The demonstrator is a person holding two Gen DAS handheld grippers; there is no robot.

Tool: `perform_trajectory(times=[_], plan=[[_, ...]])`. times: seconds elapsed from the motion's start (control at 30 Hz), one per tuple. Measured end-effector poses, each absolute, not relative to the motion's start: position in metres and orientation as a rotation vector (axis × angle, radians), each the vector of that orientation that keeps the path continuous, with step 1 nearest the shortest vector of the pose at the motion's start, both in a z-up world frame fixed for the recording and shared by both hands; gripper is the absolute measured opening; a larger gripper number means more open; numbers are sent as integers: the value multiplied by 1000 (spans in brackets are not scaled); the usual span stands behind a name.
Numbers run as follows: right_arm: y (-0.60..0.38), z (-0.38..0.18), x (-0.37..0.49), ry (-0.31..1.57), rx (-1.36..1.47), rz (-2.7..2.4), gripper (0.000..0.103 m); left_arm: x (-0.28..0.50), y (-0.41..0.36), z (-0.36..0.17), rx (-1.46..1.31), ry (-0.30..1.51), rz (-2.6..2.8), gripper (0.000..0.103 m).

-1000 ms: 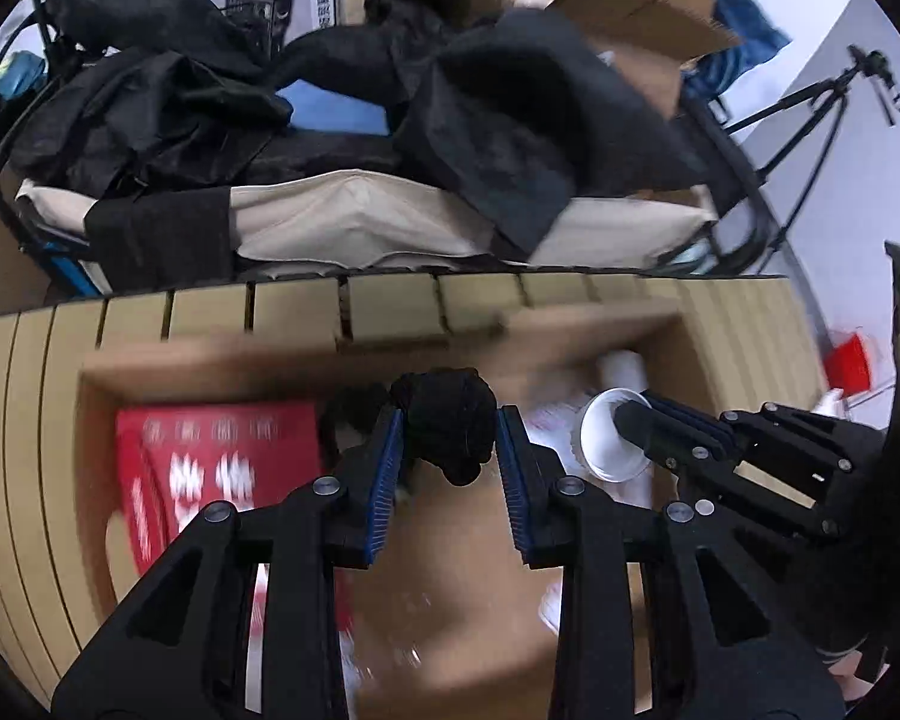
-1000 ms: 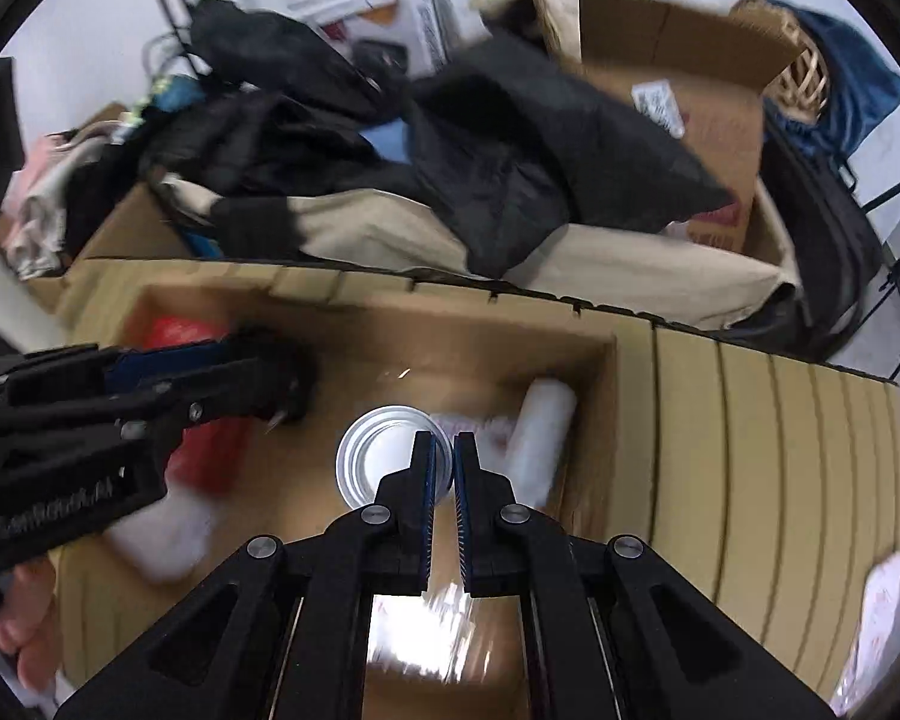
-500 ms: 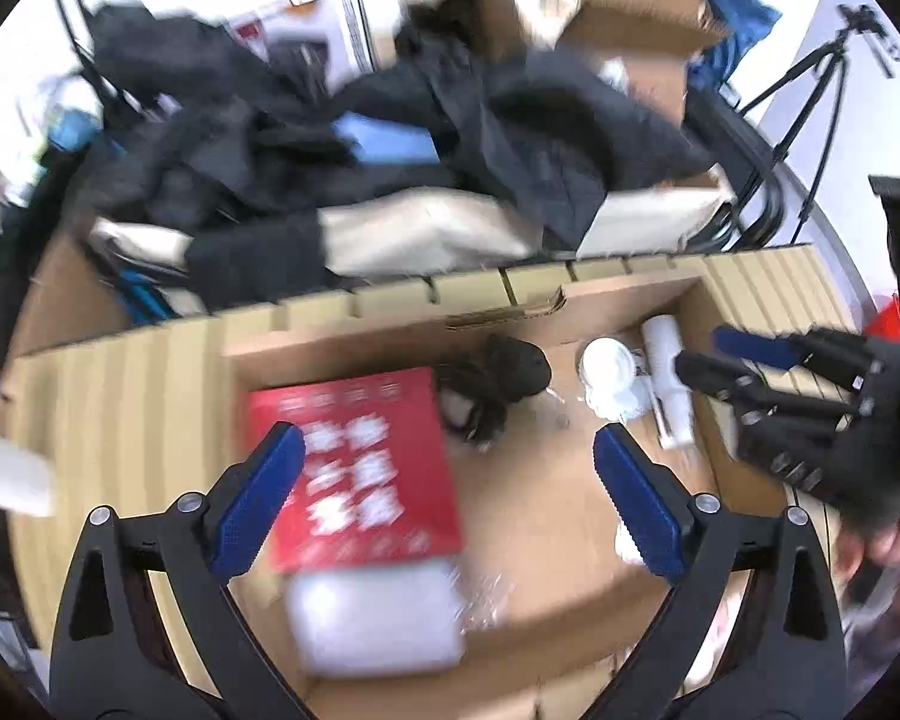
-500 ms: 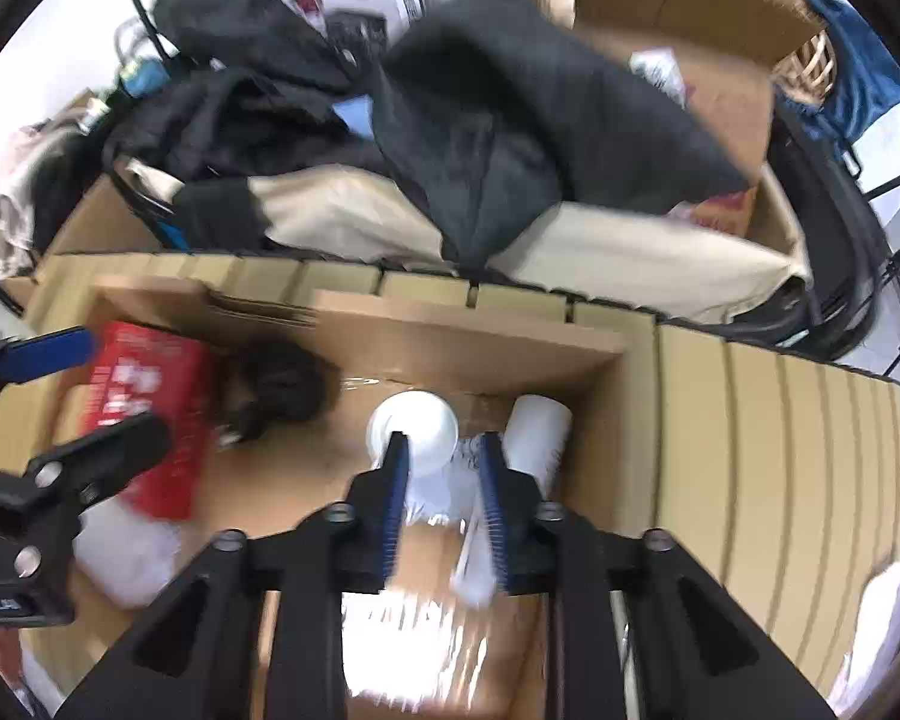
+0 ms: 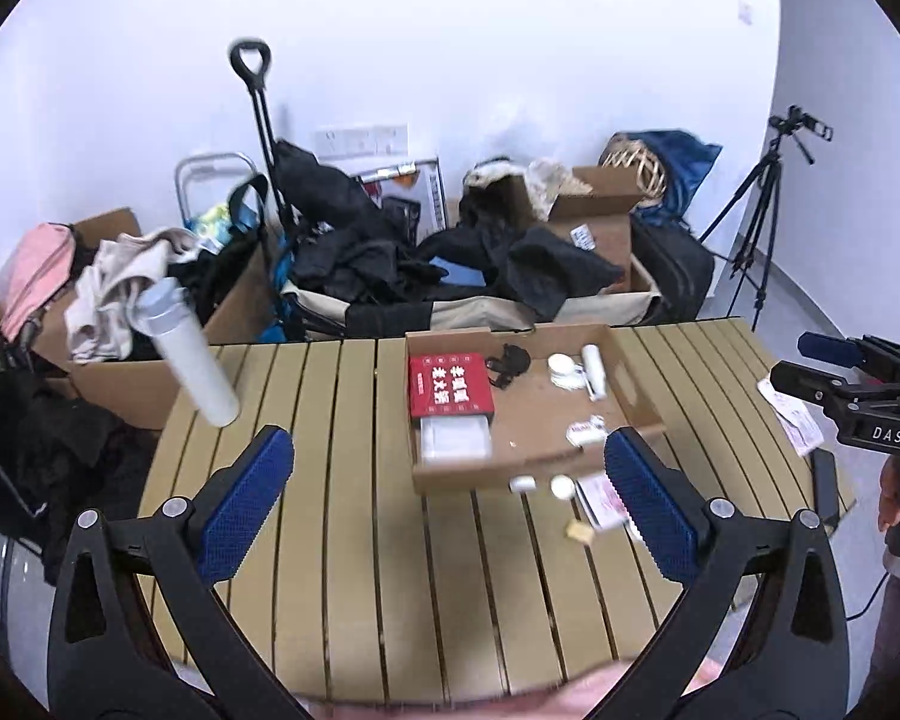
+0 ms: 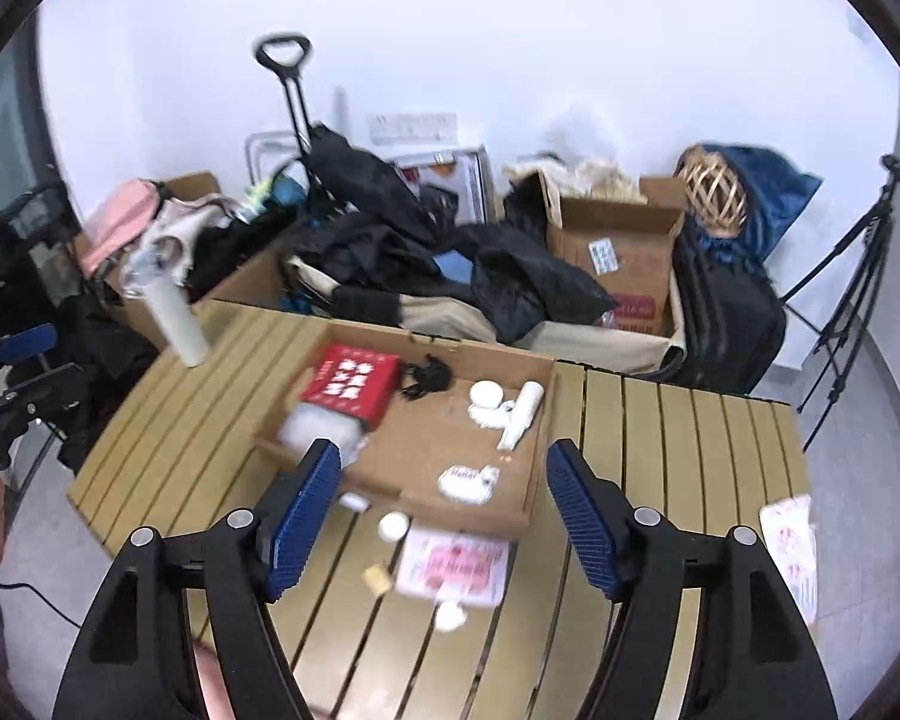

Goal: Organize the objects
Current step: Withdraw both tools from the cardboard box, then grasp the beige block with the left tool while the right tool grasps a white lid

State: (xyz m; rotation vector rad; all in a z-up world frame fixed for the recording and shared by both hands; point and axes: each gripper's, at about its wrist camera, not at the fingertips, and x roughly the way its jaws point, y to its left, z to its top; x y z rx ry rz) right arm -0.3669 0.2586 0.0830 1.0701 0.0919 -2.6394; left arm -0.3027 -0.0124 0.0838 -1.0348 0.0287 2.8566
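Observation:
A shallow cardboard box (image 5: 627, 384) (image 6: 528, 504) sits on the slatted wooden table (image 5: 342, 540) (image 6: 690, 432). Inside lie a red packet (image 5: 448, 384) (image 6: 351, 381), a black bundle (image 5: 510, 360) (image 6: 429, 375), a white jar (image 5: 560, 365) (image 6: 486, 394), a white tube (image 5: 592, 369) (image 6: 522, 414) and a clear bag (image 5: 455, 443) (image 6: 321, 429). My left gripper (image 5: 450, 498) is open and empty, held back above the table. My right gripper (image 6: 444, 504) is open and empty, also pulled back; it shows at the right edge of the left wrist view (image 5: 834, 372).
Small white items (image 6: 393, 525) and a pink packet (image 6: 453, 564) (image 5: 600, 501) lie in front of the box. A white cylinder (image 5: 189, 354) (image 6: 174, 315) stands at the table's far left corner. Clothes, boxes and a tripod (image 5: 762, 240) crowd behind the table.
Both grippers let go inside the box, opened wide and pulled far back and up. The black bundle and white jar now lie in the box.

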Motion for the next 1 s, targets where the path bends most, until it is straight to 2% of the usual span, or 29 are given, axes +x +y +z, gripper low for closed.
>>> perform_trajectory(times=[0.2,0.37,0.5,0.63,0.77,0.87,1.0], plan=[[260,74,-269,77,986,-2678,78,-208,-12,65,-973,67,2908,103],[256,22,-170,167,958,-2789,79,-129,-22,16,-985,1,2901,103],[255,-28,-103,57,928,-2811,79,-94,-21,-25,-1041,-2,2809,103],[255,-55,-98,-13,1036,-2721,79,-95,-6,-36,-1053,122,2764,103],[259,-56,-107,-10,1009,-2745,79,-107,-2,-42,-972,74,2712,103],[265,-66,-127,-26,1044,-2732,79,-147,6,-59,-999,52,2620,103],[272,-86,-162,-13,1117,-2729,79,-218,32,-85,-1024,128,2534,101]])
